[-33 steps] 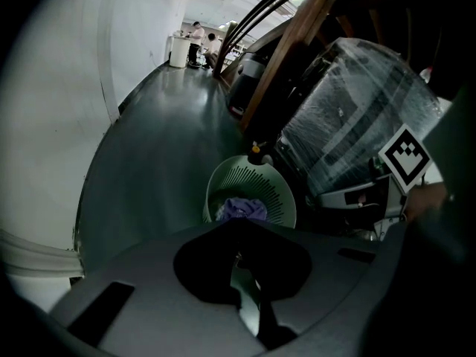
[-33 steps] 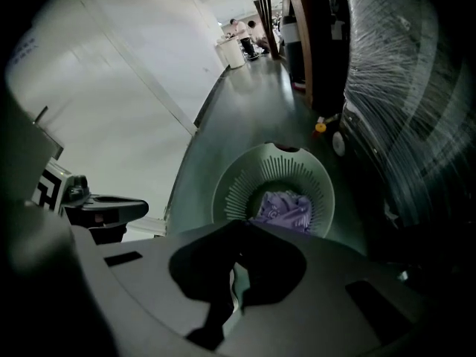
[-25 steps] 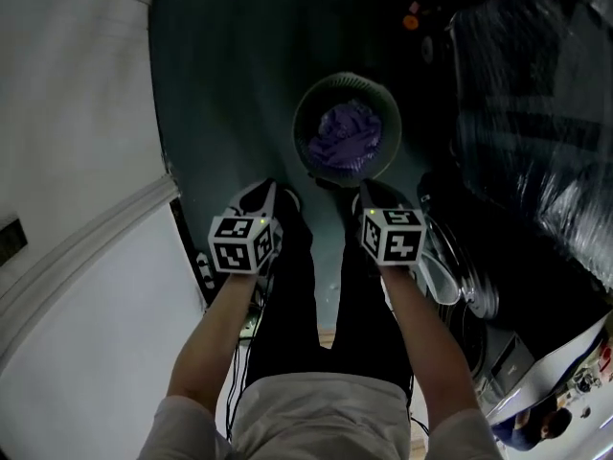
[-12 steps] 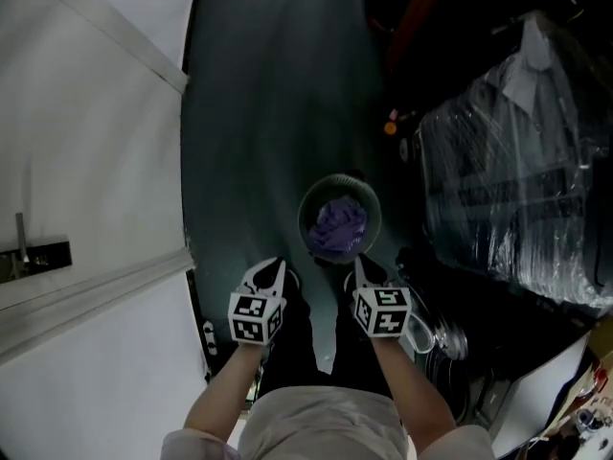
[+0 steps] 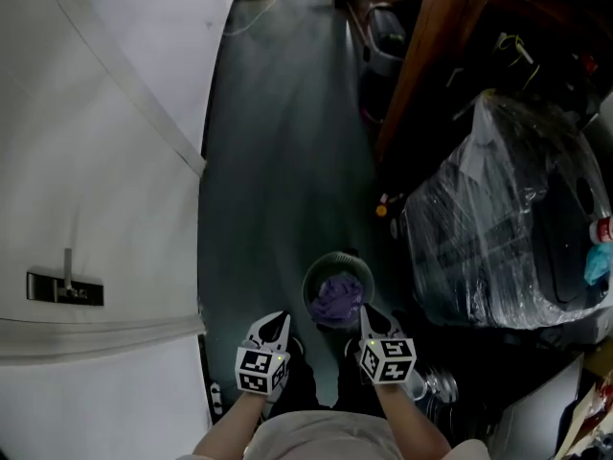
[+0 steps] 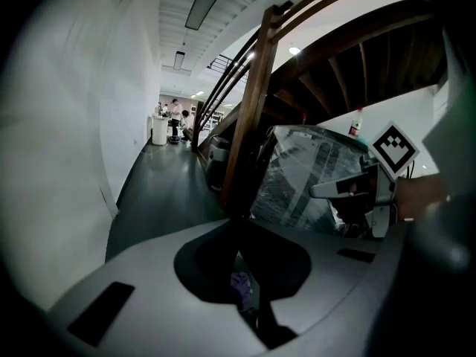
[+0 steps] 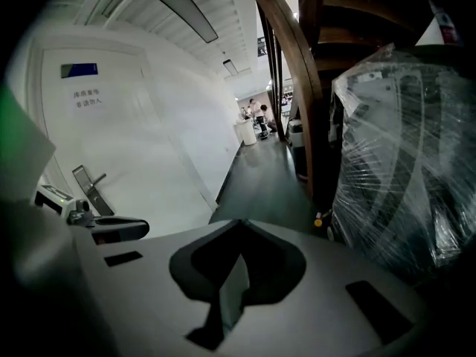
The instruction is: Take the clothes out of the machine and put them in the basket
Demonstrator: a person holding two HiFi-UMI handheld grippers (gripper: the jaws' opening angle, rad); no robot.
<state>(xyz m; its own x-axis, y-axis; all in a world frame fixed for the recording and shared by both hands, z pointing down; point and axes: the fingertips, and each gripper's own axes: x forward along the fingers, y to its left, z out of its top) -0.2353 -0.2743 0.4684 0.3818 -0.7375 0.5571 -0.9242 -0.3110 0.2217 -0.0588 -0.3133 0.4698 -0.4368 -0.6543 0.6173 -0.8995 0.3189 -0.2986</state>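
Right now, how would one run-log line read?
purple clothes: in basket | left hand-held gripper: shut | right hand-held gripper: shut | basket: on floor

Forearms (image 5: 228, 431) are sticking out side by side, pretty much parallel. Left claw (image 5: 277, 319) and right claw (image 5: 364, 312) are both pointing forward and down, jaws pressing together, neither one gripping anything.

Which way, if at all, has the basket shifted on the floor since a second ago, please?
No. The basket keeps its place below the small orange object by the wrapped bundle; only the view has pulled back.
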